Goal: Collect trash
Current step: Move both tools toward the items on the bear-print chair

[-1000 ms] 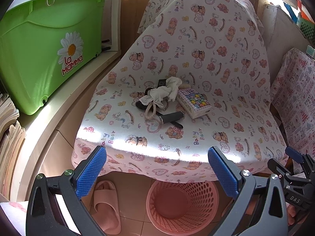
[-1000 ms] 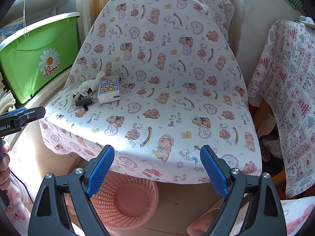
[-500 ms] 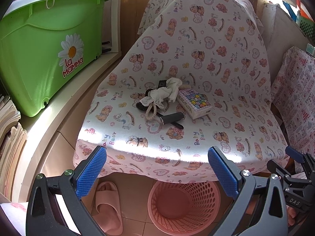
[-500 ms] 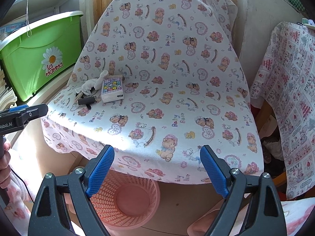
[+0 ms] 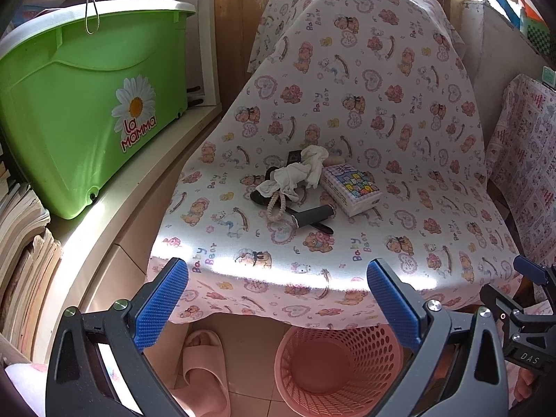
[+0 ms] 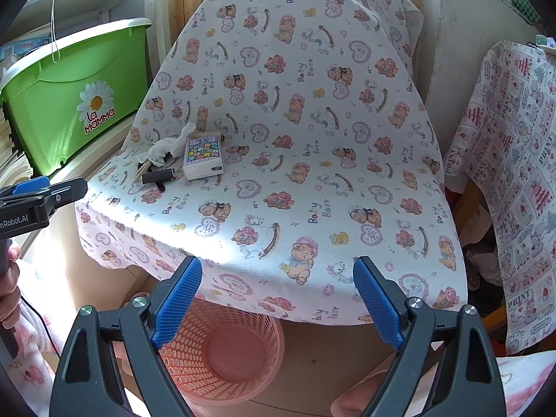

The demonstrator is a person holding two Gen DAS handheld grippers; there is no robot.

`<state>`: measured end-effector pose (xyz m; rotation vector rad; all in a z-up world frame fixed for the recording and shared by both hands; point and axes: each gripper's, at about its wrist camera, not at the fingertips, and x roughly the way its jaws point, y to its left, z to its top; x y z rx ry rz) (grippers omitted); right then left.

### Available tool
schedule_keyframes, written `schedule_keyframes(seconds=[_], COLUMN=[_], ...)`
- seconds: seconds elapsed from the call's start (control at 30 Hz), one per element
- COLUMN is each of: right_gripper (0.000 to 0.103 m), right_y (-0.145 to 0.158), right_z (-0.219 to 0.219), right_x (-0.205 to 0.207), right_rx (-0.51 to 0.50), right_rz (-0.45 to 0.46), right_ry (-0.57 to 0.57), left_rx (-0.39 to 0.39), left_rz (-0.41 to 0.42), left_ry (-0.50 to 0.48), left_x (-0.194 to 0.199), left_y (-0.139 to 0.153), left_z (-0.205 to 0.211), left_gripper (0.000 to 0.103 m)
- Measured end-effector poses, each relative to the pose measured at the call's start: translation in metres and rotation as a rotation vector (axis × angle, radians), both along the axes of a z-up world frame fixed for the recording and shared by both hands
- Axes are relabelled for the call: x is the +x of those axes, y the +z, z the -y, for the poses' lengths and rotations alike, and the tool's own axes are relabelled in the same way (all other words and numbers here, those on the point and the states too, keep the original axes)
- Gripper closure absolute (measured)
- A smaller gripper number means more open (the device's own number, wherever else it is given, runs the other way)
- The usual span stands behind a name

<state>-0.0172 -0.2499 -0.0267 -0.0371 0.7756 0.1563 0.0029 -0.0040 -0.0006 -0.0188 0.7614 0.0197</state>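
Bear-print cloth (image 5: 347, 104) drapes chair above pink basket (image 6: 222, 358)

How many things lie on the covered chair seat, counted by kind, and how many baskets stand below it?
Crumpled white tissue: 1
Tissue pack: 1
Black roller: 1
Bead bracelet: 1
Other black pieces, partly hidden: cannot count
Pink basket: 1
Total counted: 5

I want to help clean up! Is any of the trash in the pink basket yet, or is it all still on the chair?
Nothing looks done: the pink basket looks empty. Nothing is in hand either; the left gripper and right gripper are both open. Still left: the crumpled white tissue lies with the tissue packet and some dark bits on the covered chair.
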Motion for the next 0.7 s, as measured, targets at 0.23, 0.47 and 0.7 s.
schedule_keyframes(seconds=[0.23, 0.47, 0.7], right_gripper=[0.013, 0.013, 0.013], right_y=[0.0001, 0.0019, 0.0021], right_z=[0.0001, -0.0006, -0.0004], right_x=[-0.0002, -0.0017, -0.002], right_rx=[0.0, -0.009, -0.008], right_rz=[-0.001, 0.004, 0.009], right_ry=[0.001, 0.007, 0.007], left_rx=[-0.044, -0.038, -0.03], left_rz=[-0.037, -0.022, -0.017], left_ry=[0.006, 0.013, 0.005], left_x=[0.0042, 0.0064, 0.0069], left_y=[-0.0062, -0.009, -0.0101], left_z=[-0.0038, -0.0048, -0.0028], left_gripper=[0.001, 0.001, 0.001])
